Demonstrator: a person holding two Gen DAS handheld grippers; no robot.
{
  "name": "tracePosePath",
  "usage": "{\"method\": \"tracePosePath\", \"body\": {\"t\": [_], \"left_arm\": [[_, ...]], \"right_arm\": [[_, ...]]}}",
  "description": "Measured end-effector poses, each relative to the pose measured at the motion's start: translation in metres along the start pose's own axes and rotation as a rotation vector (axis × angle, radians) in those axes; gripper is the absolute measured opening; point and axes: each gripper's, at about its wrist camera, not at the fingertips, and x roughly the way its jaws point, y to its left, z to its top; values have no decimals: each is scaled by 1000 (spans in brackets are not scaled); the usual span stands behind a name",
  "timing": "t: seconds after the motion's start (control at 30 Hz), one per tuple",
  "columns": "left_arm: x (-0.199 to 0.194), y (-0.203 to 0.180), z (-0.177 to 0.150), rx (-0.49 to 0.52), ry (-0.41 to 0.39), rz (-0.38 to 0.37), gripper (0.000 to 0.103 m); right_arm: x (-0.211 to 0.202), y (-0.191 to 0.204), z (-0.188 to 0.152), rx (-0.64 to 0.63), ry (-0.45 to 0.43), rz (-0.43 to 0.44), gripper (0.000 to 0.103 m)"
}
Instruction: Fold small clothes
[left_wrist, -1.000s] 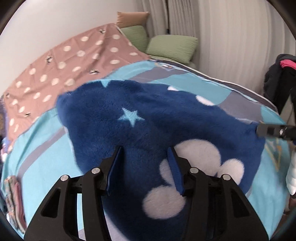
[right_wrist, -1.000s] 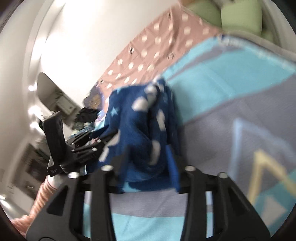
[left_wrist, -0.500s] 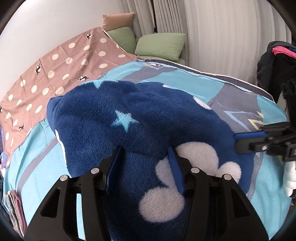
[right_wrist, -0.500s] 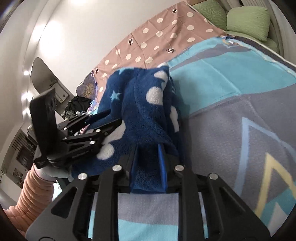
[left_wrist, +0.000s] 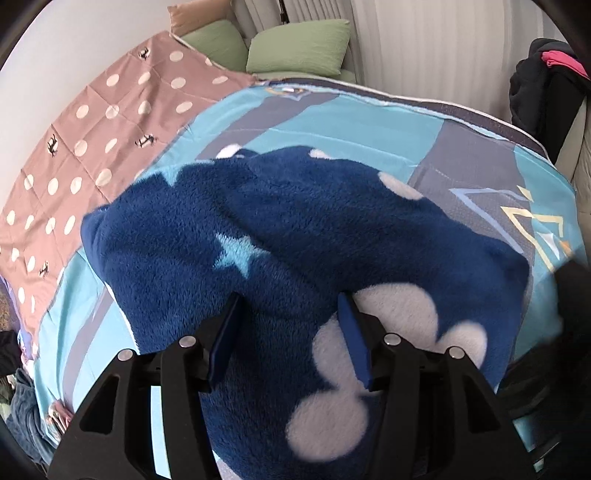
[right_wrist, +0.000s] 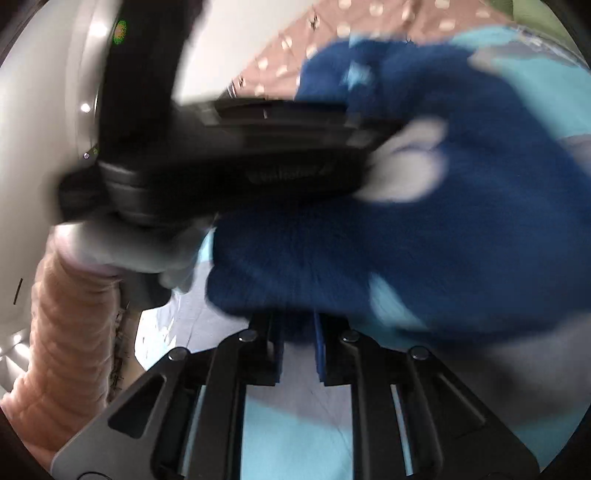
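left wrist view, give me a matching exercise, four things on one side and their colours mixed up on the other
Things:
1. fleece garment
2. pillows
3. dotted sheet
4. star on the fleece

Colours:
a. green
b. light blue
c. dark blue with white patches
d. dusty pink with white dots

Pairs: 1-c, 2-a, 3-d, 4-b

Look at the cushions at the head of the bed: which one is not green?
The tan cushion at the far back. It stands behind the two green cushions, partly hidden by the left-hand one, and it alone is brownish-tan.
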Motion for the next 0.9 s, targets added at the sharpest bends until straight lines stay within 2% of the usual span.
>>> {"method": "tracePosePath", "body": {"t": [0.07,0.13,0.27,0.43,0.53,0.57,0.63,0.73,0.8,0.9], "left_arm": [[3,-1,1,1,9,-6,53],[3,-1,0,-6,2,-10,53],[3,0,-1,-22,-19,-18,54],[-1,7,-9,-52,-60,-45,54],[-5,12,-14,-78,-95,-70,54],[-4,14,-15,-87,-100,-85,55],[-4,19,-14,-109,-95,-114,55],[-3,14,-11,-87,-82,-99,55],[0,12,-9,-80,-74,-86,56],[5,17,-7,-106,-66,-115,56]], "right_arm": [[28,3,-8,25,107,34,11],[24,8,-9,-2,101,22,11],[11,-6,-9,45,116,107,11],[-23,20,-13,-83,19,100,11],[-43,30,-8,-127,-40,67,11],[-44,31,-7,-135,-41,26,11],[-34,25,-4,-101,-11,-30,11],[-16,9,-11,-17,33,-92,11],[-6,4,-14,34,-5,-54,11],[-3,14,-16,-30,-63,-55,11]]}}
